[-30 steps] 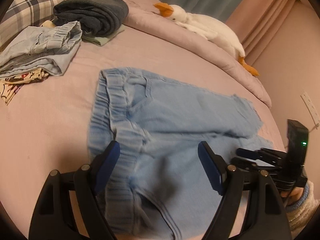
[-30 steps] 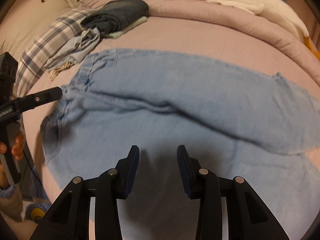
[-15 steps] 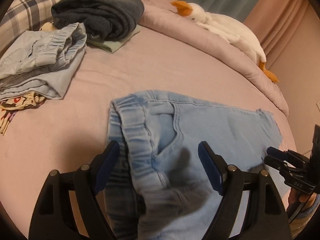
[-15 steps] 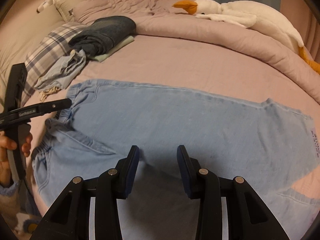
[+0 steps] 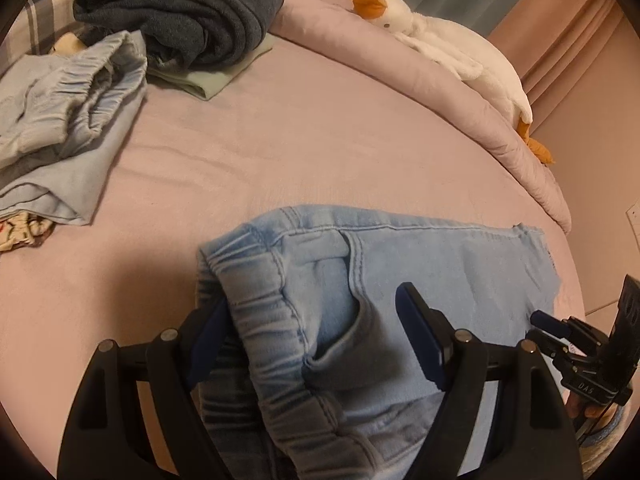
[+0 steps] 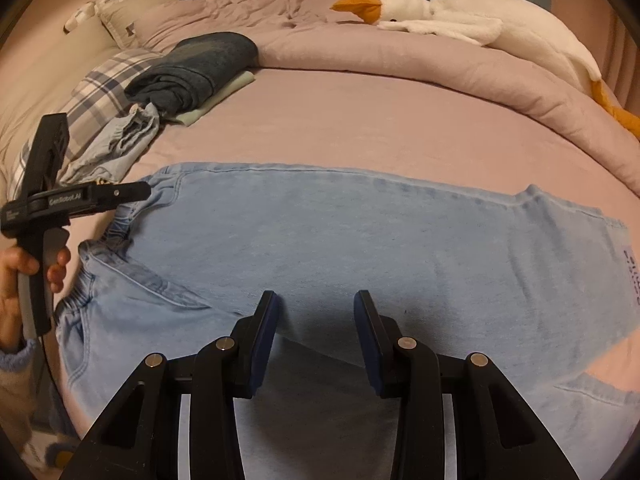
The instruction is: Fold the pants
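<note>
In the left wrist view the left gripper sits over the waistband end of the light blue pants, its two blue-padded fingers spread wide apart with the elastic waistband bunched between them; whether either pad actually touches the cloth is hard to tell, since the denim hides part of the left finger. In the right wrist view the right gripper hangs just above the pants near the crotch, its jaws parted with a clear gap and nothing held between them, casting a dark shadow onto the denim below. The pants lie flat across the pink bed sheet, waistband toward the left and leg hems toward the right, one leg laid over the other with a strip of the lower leg showing at the near right. At the left edge of that view a hand grips the handle of the left gripper's tool, whose tip reaches the waistband. Farther back, near the left, lies a pile of pale blue clothes, and behind it a folded dark blue garment resting on a pale green cloth. A plaid pillow sits beyond those, and a white plush goose stretches along the rolled pink duvet at the far side of the bed
</note>
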A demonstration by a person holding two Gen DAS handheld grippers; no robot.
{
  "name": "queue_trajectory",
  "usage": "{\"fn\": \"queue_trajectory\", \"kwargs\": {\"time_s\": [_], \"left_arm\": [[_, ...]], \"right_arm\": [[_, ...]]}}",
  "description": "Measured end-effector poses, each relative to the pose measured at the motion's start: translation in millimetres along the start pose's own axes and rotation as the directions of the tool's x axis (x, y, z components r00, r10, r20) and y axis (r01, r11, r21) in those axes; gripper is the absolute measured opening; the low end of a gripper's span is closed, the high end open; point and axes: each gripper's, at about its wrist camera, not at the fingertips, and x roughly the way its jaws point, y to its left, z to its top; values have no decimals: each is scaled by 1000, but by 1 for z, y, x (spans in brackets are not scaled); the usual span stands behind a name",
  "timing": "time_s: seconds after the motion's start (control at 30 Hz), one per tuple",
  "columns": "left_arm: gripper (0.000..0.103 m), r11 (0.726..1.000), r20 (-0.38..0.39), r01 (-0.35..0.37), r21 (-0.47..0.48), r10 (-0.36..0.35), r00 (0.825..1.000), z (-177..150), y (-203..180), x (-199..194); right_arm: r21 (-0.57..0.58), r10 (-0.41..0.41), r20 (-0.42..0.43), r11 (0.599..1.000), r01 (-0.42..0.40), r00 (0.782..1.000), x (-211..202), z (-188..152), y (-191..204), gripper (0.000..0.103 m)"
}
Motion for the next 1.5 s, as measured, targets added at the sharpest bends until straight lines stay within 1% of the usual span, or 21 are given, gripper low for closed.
{"fn": "queue_trajectory", "kwargs": {"time_s": [0.17,0.27,0.37,0.4,0.43,0.5,0.53,0.57,0.67,0.83,0.9,0.93,0.97,1.0,1.07,1.13,1.2,1.23,1.27,1.37,1.5], "left_arm": [[80,995,-11,82,-59,-83,997,10,13,4],[80,987,2,127,-102,-127,992,14,21,3],[80,981,11,151,-120,-151,988,15,25,2],[79,981,10,153,-118,-153,988,15,24,2],[76,983,10,148,-108,-148,989,14,23,1],[56,991,0,111,-75,-111,994,14,21,-1],[30,994,-8,92,-64,-93,996,14,22,-2],[9,994,-18,91,-65,-92,996,13,25,-2],[12,991,-13,113,-73,-115,993,10,32,-7],[9,991,47,130,18,-131,990,6,15,-25],[9,985,88,165,53,-170,982,3,6,-40],[9,982,101,180,62,-185,978,2,5,-45],[9,978,114,196,71,-203,972,1,2,-50],[9,975,123,207,78,-215,969,0,1,-55],[9,973,126,219,72,-226,966,0,1,-57],[9,977,117,205,65,-211,970,1,1,-53],[9,980,114,186,64,-193,975,1,0,-51],[9,979,116,194,58,-200,973,1,0,-52],[9,978,120,200,54,-205,971,0,1,-53],[9,978,127,202,49,-207,970,0,1,-58],[10,978,141,198,67,-206,968,-5,-2,-71]], "right_arm": [[-17,-24,11,1000,24,1000,-3,3,0,38],[-37,-34,30,999,35,999,-5,12,-1,38],[-72,-17,48,997,21,999,-1,26,-3,39],[-86,-2,34,996,5,999,5,32,-5,40],[-97,1,18,995,0,1000,12,38,-7,41],[-138,13,0,990,-12,1000,25,50,-8,41],[-160,16,-4,987,-17,1000,30,56,-8,42],[-186,18,-11,982,-20,1000,35,62,-7,44],[-266,9,-45,964,-20,999,55,78,-2,48],[-416,-19,-123,909,-34,992,82,98,9,48],[-469,-19,-154,881,-56,988,88,102,13,49],[-492,-29,-164,869,-56,986,91,104,13,53],[-514,-30,-194,854,-76,981,96,106,15,59],[-525,-28,-219,846,-94,975,100,108,16,61],[-549,-47,-260,829,-108,964,113,110,17,61],[-535,-41,-305,834,-135,952,124,112,18,61],[-520,-5,-312,838,-167,950,121,113,22,43],[-529,-1,-302,832,-167,953,118,111,26,25],[-551,-11,-281,821,-151,960,113,106,31,15],[-557,-37,-232,824,-101,972,101,96,35,9],[-553,-46,-96,833,-15,994,52,85,41,8]]}}
